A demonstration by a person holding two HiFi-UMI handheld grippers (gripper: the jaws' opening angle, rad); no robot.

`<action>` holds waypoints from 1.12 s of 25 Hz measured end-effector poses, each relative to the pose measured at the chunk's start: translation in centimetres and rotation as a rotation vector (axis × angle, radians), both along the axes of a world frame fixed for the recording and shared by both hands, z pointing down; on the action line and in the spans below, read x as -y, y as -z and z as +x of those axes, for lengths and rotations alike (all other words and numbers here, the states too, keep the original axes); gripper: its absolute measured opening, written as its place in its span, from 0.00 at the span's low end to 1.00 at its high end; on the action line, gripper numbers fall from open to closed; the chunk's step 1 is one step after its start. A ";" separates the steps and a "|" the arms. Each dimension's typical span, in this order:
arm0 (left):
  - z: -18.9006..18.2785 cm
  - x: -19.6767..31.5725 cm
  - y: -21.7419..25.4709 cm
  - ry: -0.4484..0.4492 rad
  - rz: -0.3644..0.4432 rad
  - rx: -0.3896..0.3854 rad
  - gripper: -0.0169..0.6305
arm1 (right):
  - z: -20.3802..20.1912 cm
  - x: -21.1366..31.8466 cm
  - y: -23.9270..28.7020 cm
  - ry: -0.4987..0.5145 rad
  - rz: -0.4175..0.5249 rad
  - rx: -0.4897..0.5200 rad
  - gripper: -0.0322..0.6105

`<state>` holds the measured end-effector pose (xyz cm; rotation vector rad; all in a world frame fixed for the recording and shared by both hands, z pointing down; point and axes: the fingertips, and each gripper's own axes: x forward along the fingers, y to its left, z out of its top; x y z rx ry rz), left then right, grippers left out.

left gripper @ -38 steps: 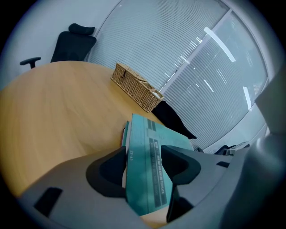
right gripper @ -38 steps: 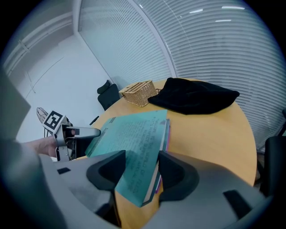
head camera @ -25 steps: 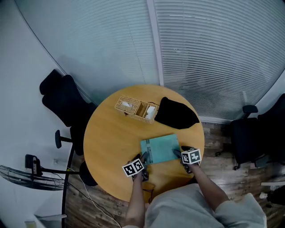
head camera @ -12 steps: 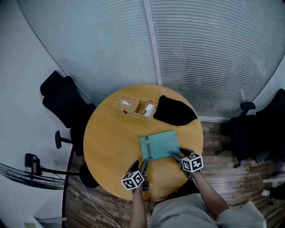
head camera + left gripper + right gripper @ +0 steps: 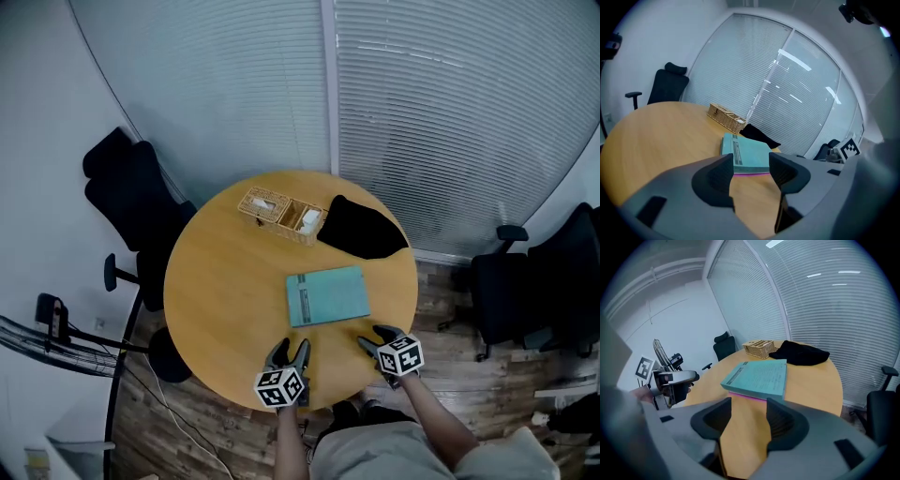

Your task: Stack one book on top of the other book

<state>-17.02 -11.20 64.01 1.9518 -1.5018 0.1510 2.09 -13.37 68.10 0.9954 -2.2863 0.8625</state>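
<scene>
The teal book (image 5: 327, 294) sat flat around the middle of the round bench (image 5: 220, 281), right on top of a pink book (image 5: 746, 396) whose edge just peeked out underneath. Both grippers were clear of the stack, down by the near edge of the bench. The left hand-held gripper (image 5: 289, 349) had its jaws spread wide with nothing between them. The right hand-held gripper (image 5: 374, 337) was the same deal, wide and empty. Each pointed toward the books. Further back, a wicker basket (image 5: 281, 214) sat just beside a black cloth (image 5: 361, 230), maybe touching, couldn't tell. A black office chair (image 5: 131, 202) stood off to the bench's left.
</scene>
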 end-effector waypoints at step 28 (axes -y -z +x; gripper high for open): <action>10.1 -14.0 5.5 -0.010 0.069 0.157 0.42 | 6.3 -13.0 7.9 0.003 0.201 0.134 0.42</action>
